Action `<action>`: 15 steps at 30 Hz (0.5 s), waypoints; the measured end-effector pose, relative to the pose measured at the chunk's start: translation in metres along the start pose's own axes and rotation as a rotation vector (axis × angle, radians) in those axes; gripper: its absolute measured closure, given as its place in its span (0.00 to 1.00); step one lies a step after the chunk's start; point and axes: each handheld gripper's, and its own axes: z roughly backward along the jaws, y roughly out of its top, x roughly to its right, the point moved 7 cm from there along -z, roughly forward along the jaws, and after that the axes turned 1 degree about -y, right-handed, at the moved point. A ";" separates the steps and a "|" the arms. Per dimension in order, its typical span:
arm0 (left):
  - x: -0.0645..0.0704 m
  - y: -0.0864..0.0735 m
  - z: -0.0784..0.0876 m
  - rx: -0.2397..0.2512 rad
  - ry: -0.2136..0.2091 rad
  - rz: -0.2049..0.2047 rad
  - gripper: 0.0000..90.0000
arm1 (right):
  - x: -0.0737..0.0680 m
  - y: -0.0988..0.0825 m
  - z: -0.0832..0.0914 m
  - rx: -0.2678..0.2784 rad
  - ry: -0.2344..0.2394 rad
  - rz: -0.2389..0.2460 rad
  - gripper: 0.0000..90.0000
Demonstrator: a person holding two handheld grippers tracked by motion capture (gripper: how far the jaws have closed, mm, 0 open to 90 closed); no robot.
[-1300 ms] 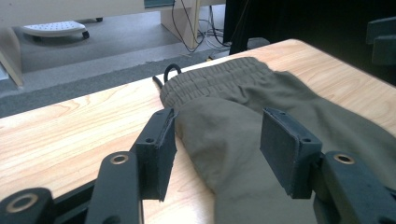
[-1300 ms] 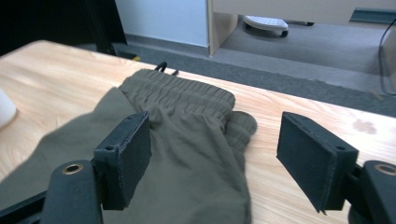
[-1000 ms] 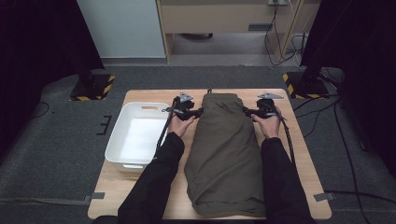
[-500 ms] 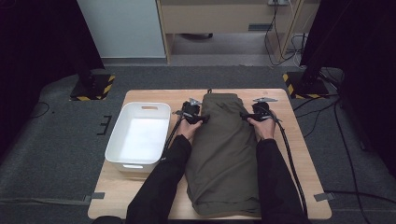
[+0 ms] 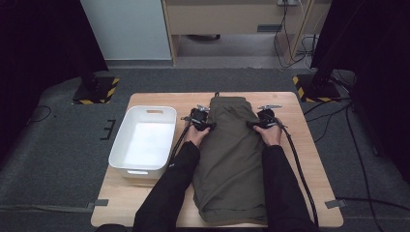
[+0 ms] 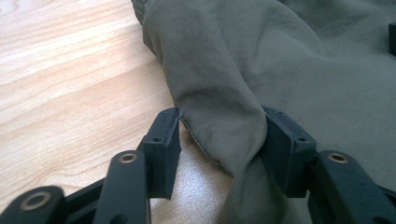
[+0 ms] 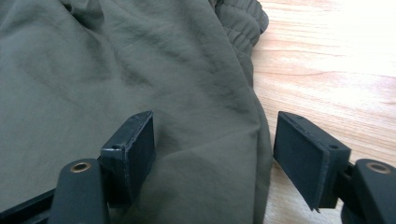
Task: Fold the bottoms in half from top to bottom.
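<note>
Both your hands have dropped since a second ago and now sit low at the two long edges of the olive garment (image 5: 232,154), near its waistband end. Garment lies lengthwise down the middle of the wooden table (image 5: 309,159), waistband at the far edge, hem toward you. White bin (image 5: 145,140) stands just beside it on your left, not touching the cloth.

Left gripper (image 5: 207,124): its jaws have just been closing, and in the left gripper view both pads (image 6: 166,140) press on a bunched fold of the garment's edge (image 6: 219,116), pinching it.

Right gripper (image 5: 256,124): its jaws have just been closing a little but stand apart. In the right gripper view one pad (image 7: 135,140) rests on the cloth (image 7: 205,130), the other hangs over bare wood beside the edge; no pinch.
</note>
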 end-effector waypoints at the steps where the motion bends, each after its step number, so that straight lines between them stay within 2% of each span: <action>1: 0.001 0.000 -0.001 -0.001 0.000 -0.001 0.57 | 0.000 0.000 -0.001 0.004 0.000 -0.001 0.35; 4: 0.002 -0.002 -0.003 -0.005 -0.001 -0.006 0.61 | -0.001 -0.002 -0.003 -0.008 0.004 0.000 0.37; 7: 0.001 -0.003 -0.003 0.000 -0.005 0.012 0.65 | -0.002 -0.003 -0.003 0.000 0.001 0.019 0.42; 12: 0.002 -0.004 -0.003 0.009 0.008 0.020 0.76 | -0.008 -0.004 -0.003 0.005 -0.013 0.057 0.60; 15: 0.003 -0.004 -0.003 0.019 0.019 0.027 0.84 | -0.015 -0.004 -0.003 0.018 -0.015 0.059 0.71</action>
